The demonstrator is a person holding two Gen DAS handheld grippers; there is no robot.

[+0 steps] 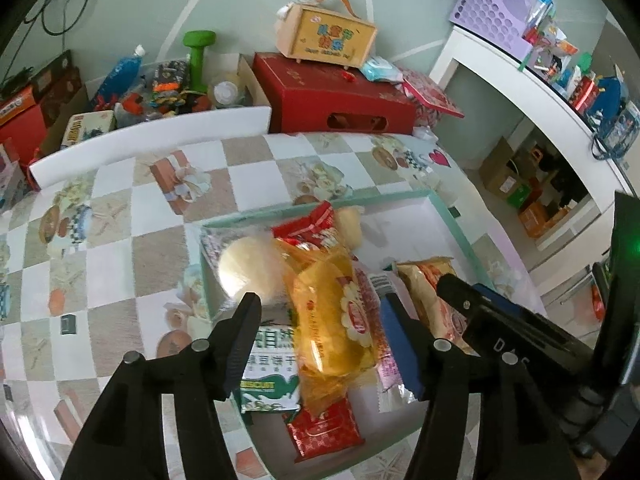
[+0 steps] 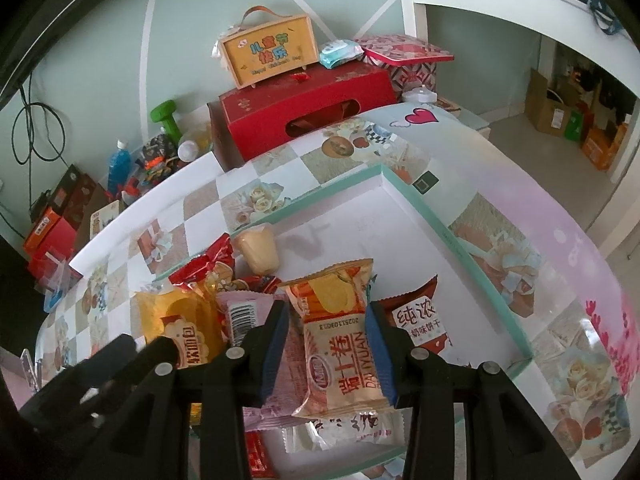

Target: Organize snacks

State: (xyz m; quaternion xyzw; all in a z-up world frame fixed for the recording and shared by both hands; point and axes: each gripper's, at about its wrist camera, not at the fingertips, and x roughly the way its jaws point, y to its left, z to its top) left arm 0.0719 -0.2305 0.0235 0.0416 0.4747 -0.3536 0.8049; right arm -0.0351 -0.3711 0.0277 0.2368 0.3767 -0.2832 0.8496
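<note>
- Two grippers over a tray of snacks.
- Left gripper: released, jaws apart above a yellow bread packet.
- Right gripper: clenched on an orange snack packet.

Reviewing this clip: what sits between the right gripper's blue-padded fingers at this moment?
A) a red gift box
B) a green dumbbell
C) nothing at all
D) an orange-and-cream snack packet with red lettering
D: in the right wrist view the right gripper has its pads pressed on both sides of the orange-and-cream snack packet, above the shallow white tray with a mint-green rim.
</note>
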